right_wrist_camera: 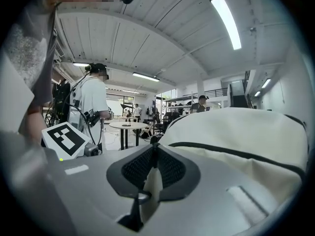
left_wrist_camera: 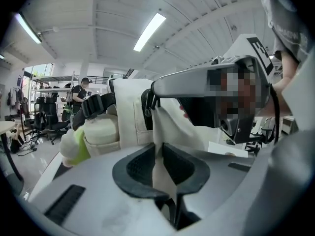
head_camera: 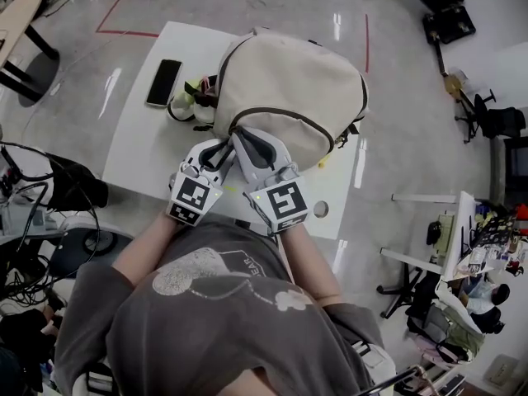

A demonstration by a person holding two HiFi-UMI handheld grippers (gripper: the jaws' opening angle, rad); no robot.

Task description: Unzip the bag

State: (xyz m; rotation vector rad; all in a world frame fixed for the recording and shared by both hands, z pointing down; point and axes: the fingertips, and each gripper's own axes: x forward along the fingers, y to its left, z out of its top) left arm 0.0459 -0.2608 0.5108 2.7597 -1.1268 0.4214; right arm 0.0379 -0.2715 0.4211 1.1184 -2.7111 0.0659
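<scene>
A white table (head_camera: pixel 140 151) stands on a glossy grey floor (head_camera: pixel 396 139) marked with red tape (head_camera: pixel 124 31), in a big workshop with a white ribbed ceiling and strip lights (left_wrist_camera: pixel 149 31). Cluttered desks (head_camera: pixel 462 229) and cables line the edges, and a round table (right_wrist_camera: pixel 127 126) stands further back, where a person (right_wrist_camera: pixel 91 107) also stands. The cream bag (head_camera: pixel 289 89) lies on the table's far half, its dark zipper (head_camera: pixel 285 115) curving across the near face. A black phone (head_camera: pixel 163 82) lies to its left, apart from it, and a yellow-green item (head_camera: pixel 183 97) is tucked against the bag's left side.

Both tools meet at the bag's near edge. The left gripper (left_wrist_camera: pixel 158 149) is pinching a fold of cream fabric between its pads. The right gripper (right_wrist_camera: pixel 153 154) is pressed together on a narrow cream strip of the bag.

From the head view the gripper bodies and marker cubes cover the pinch points, and the person's torso hides the table's near edge. I cannot make out the zipper pull in any view. In the left gripper view the other tool's body crosses in front of the bag
</scene>
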